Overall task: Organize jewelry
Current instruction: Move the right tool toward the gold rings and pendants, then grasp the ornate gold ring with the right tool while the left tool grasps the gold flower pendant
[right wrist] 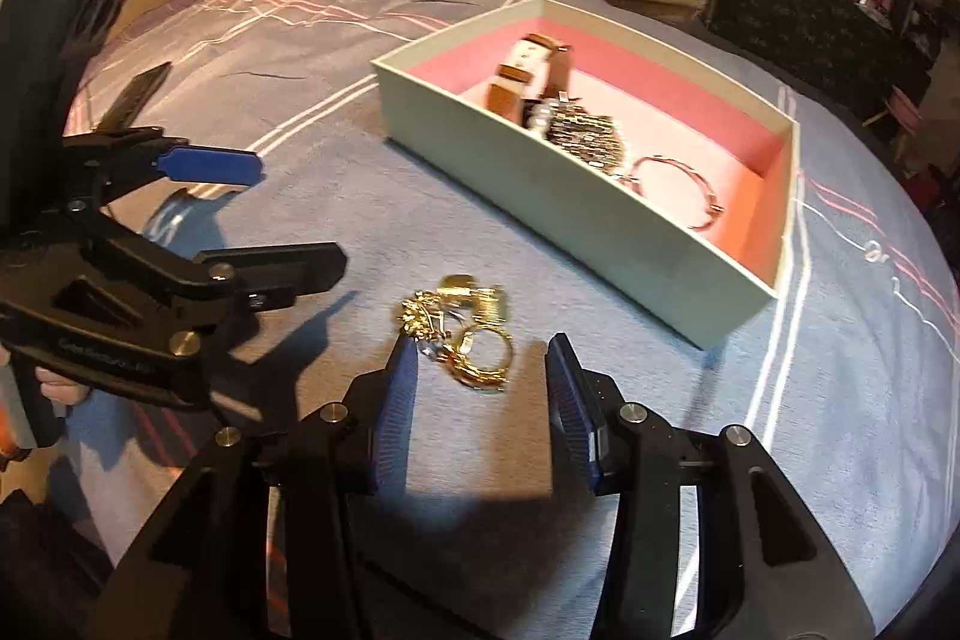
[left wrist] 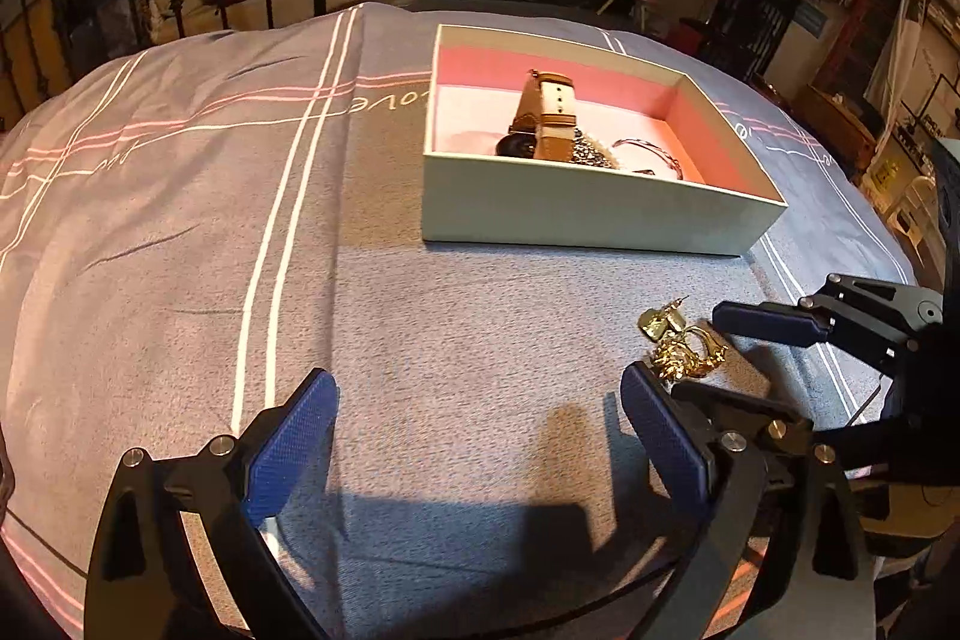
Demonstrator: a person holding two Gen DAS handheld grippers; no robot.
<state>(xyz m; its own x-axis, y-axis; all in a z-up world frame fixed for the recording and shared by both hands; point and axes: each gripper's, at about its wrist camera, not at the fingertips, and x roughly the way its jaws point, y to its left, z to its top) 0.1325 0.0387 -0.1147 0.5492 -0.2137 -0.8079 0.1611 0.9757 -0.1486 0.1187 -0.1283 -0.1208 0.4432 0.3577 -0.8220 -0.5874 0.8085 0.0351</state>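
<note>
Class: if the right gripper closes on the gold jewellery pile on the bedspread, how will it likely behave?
The gold jewellery pile looks like loose tangled pieces, so it will probably dangle rather than lift stiffly. Its ring could slip from the right gripper. The soft bedspread should stop rolling.

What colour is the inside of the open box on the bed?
Pink inside the box, with pale cream outer walls. It shows best in the right wrist view.
</note>
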